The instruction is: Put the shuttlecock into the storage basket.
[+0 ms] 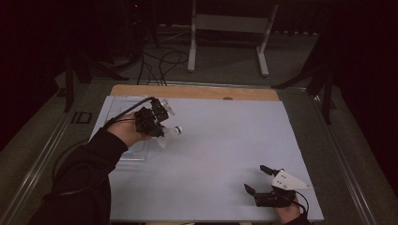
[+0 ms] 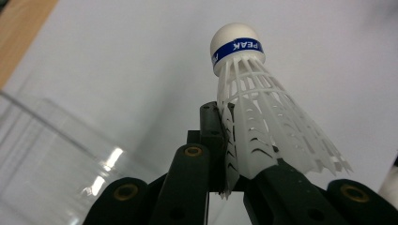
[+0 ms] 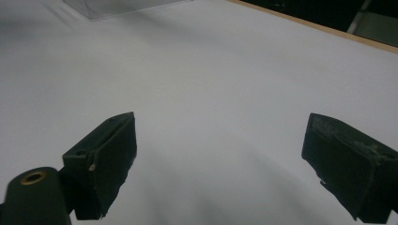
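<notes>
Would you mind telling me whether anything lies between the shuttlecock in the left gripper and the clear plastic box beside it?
Nothing visible does. The left gripper grips the shuttlecock by its skirt, beside the clear box, with bare white table around.

"PEAK" stands on the shuttlecock's (image 2: 263, 117) blue band (image 2: 239, 48).

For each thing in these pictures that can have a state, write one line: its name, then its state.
Shuttlecock: held by the skirt, off the table, cork end pointing away from the gripper.
Left gripper: shut on the shuttlecock's skirt.
Right gripper: open, nothing between its jaws.
Clear container: lying on the table beside the left gripper; contents cannot be told.
</notes>
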